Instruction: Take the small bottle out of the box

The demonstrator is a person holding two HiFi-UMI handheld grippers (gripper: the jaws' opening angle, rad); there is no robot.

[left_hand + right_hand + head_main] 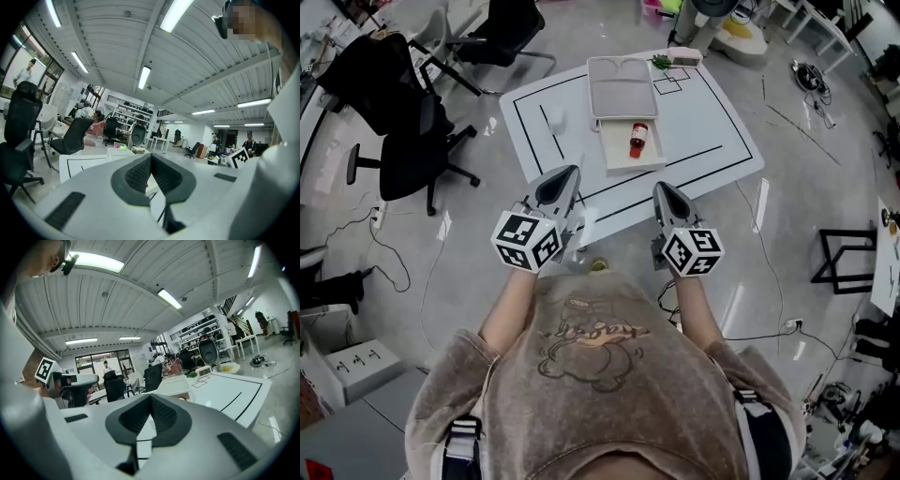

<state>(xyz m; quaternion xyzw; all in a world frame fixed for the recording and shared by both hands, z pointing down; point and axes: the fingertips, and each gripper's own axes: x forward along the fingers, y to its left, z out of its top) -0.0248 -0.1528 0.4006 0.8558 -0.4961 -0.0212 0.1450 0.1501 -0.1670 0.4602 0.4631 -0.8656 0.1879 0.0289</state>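
The small bottle (638, 139) lies on its side in the open box (614, 159) on the white surface (712, 131). It sits toward the right side of the box, with its long axis pointing roughly straight away from the person.

Both tools hover on the person's side of the box, short of the surface's near edge. The left tool (570, 174) is off the box's near left corner and the right tool (661, 188) off its near right corner. By my reading the right tool is the nearer one, with the bottle ahead of it and slightly to its left. Both tools have their jaws pressed together and hold nothing.

In the right gripper view only a red sliver of the bottle shows over the tool's own jaws. In the left gripper view it is almost wholly hidden. Which end carries the cap is too small to tell. The pale tray (622, 86) against the box's far edge may be its lid.
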